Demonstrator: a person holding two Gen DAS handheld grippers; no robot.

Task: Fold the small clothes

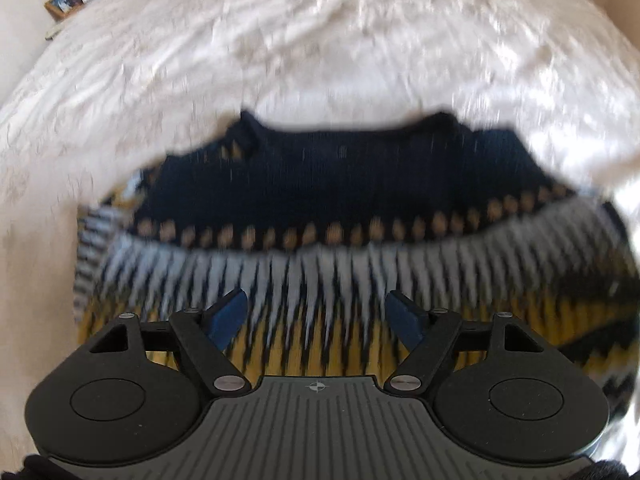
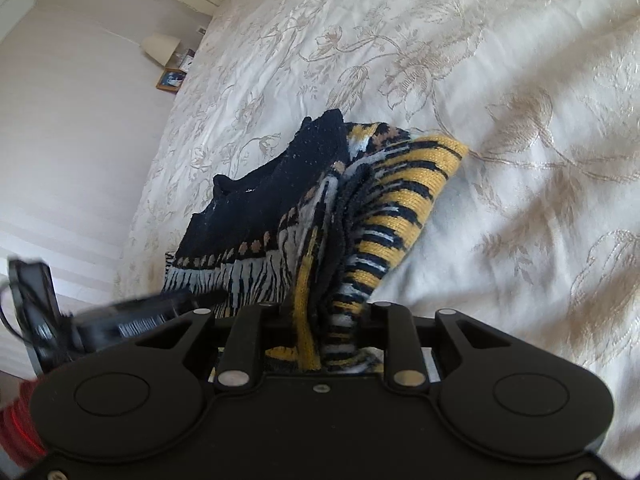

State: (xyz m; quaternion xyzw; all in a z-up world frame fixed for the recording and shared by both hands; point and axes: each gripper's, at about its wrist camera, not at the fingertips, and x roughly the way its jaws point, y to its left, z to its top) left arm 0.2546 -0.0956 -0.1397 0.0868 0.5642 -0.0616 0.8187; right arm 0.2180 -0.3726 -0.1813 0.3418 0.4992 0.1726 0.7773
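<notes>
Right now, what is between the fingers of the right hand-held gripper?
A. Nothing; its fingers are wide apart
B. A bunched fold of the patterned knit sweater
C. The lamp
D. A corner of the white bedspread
B: in the right wrist view, the right hand-held gripper is closed on a bunched fold of the sweater, lifted off the bedspread.

We are holding our left gripper point(image 1: 316, 312) spread wide, while our right gripper point(image 2: 324, 320) is clamping bunched knit.

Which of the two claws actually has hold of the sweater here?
The right claw: its jaws are closed on a bunched fold of the sweater. The left claw hangs open above the knit, gripping nothing.
</notes>
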